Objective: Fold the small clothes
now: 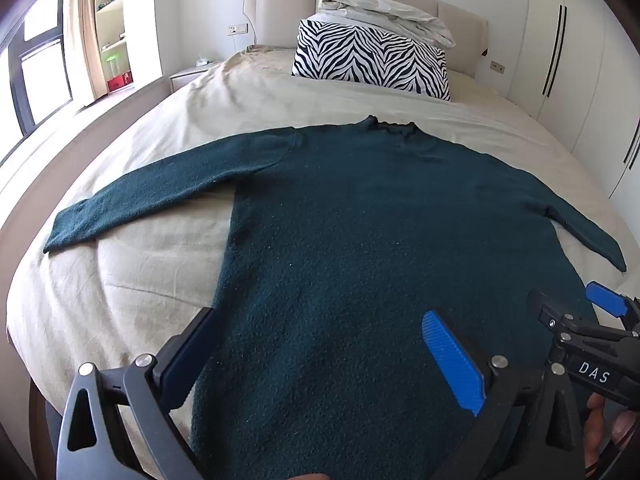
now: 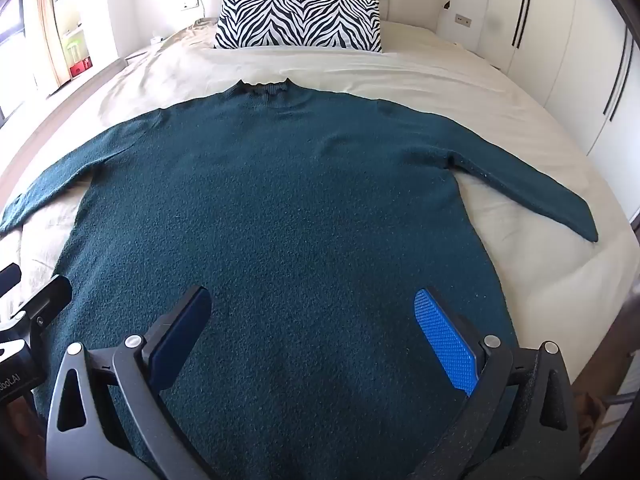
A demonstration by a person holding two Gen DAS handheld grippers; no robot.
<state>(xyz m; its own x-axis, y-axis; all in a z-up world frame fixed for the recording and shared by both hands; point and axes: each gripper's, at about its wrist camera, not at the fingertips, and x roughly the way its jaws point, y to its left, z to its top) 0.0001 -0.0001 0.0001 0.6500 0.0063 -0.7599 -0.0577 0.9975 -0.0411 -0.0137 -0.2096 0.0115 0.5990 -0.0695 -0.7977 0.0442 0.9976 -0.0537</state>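
A dark teal long-sleeved sweater [image 1: 344, 216] [image 2: 280, 200] lies flat on the bed, collar toward the headboard and both sleeves spread out to the sides. My left gripper [image 1: 320, 332] hovers open above the lower left part of the sweater's body, with nothing between its fingers. My right gripper [image 2: 312, 308] is also open, above the lower middle of the body, and holds nothing. In the left wrist view the right gripper [image 1: 576, 312] shows at the right edge. The sweater's bottom hem is hidden below both views.
The beige bed sheet [image 1: 160, 272] [image 2: 520, 92] surrounds the sweater. A zebra-print pillow [image 1: 372, 58] [image 2: 300, 20] and folded white bedding [image 1: 384, 12] sit at the headboard. White wardrobes [image 2: 560, 40] stand on the right, with a window and shelves [image 1: 108, 20] on the left.
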